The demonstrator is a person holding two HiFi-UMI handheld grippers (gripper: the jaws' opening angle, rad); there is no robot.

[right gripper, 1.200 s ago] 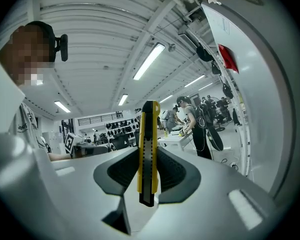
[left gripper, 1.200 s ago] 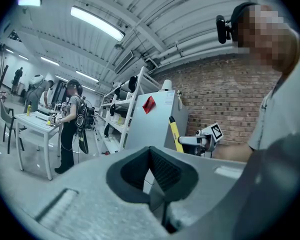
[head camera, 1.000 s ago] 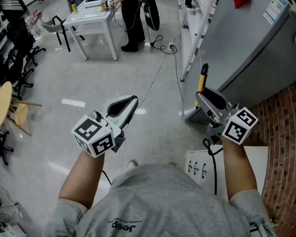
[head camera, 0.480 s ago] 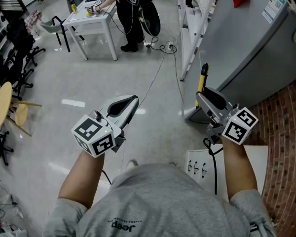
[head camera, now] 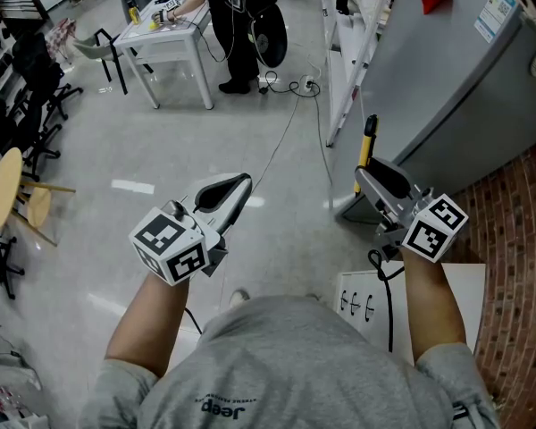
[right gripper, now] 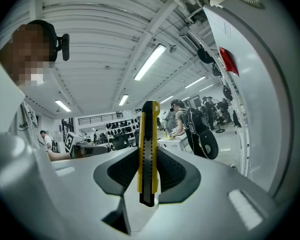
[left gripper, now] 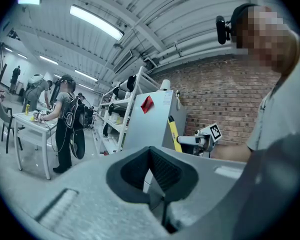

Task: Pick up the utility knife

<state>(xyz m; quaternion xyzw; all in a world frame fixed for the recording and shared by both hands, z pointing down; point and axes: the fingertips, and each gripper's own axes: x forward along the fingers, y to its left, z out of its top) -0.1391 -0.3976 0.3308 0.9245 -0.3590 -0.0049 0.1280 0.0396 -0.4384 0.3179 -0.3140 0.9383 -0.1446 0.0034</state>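
The utility knife (head camera: 367, 147), yellow with a black slider, stands upright in my right gripper (head camera: 364, 179), whose jaws are shut on its lower part. In the right gripper view the knife (right gripper: 149, 144) runs vertically between the dark pads (right gripper: 172, 171), its tip pointing up. My left gripper (head camera: 237, 186) is held level at the left, shut with nothing in it; its pads (left gripper: 162, 171) meet in the left gripper view. That view also shows the knife (left gripper: 173, 133) and the right gripper (left gripper: 190, 141) off to the right. Both grippers hover above the floor in front of the person.
A grey cabinet (head camera: 456, 79) and a brick wall (head camera: 518, 266) stand at the right, metal shelving (head camera: 353, 25) behind. A person works at a white table (head camera: 174, 38) far ahead. A cable (head camera: 281, 137) crosses the floor. Chairs (head camera: 18, 186) stand left; a white board (head camera: 362, 302) lies below.
Both grippers and the knife have kept still. Only the person at the far table has shifted a little.
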